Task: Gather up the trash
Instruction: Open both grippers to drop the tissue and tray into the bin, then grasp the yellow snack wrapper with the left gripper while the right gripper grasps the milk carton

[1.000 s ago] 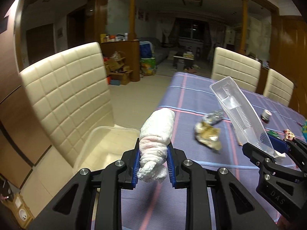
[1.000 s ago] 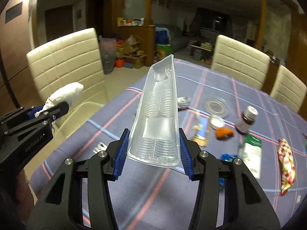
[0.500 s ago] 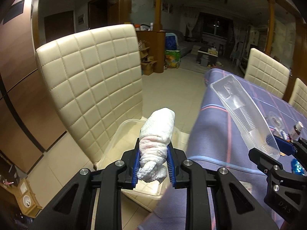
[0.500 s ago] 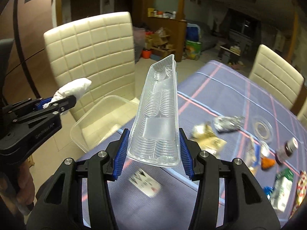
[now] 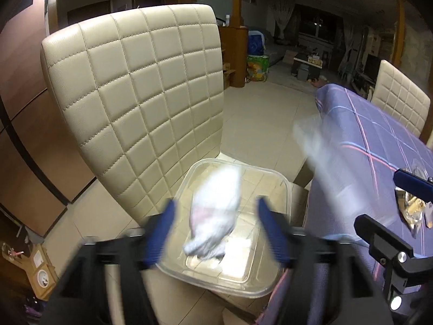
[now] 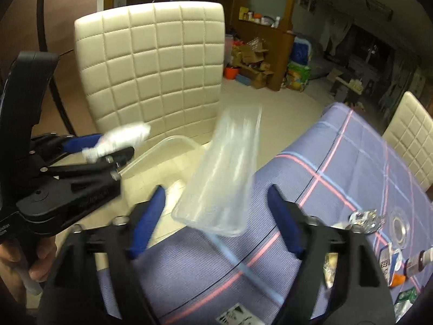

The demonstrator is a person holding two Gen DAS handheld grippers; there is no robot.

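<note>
Trash is being let go at this moment: a white wad (image 5: 213,211) sits blurred between the left tongs (image 5: 216,230), whose jaws are opening and stand clear of it on both sides, directly above a clear bin (image 5: 281,187) on the chair (image 5: 140,86) seat. The right tongs (image 6: 216,216) are likewise opening; a clear tray (image 6: 227,168) hangs loose and tilted between them, no pad pressing on it, above the bench (image 6: 338,178) edge and just right of the bin (image 6: 162,146).

Step in hand, by my judgement: the drop into the bin. The wad looks set to land inside. The tray is less certain; it is beside the bin rather than over it and may fall short.

Next move calls for swinging both tongs back right, to the litter ahead on the bench: foil (image 6: 365,216), wrappers, a small bottle.

The bench carries a purple checked cloth. The room is dim, with a tiled floor and boxes piled beyond the chair.
</note>
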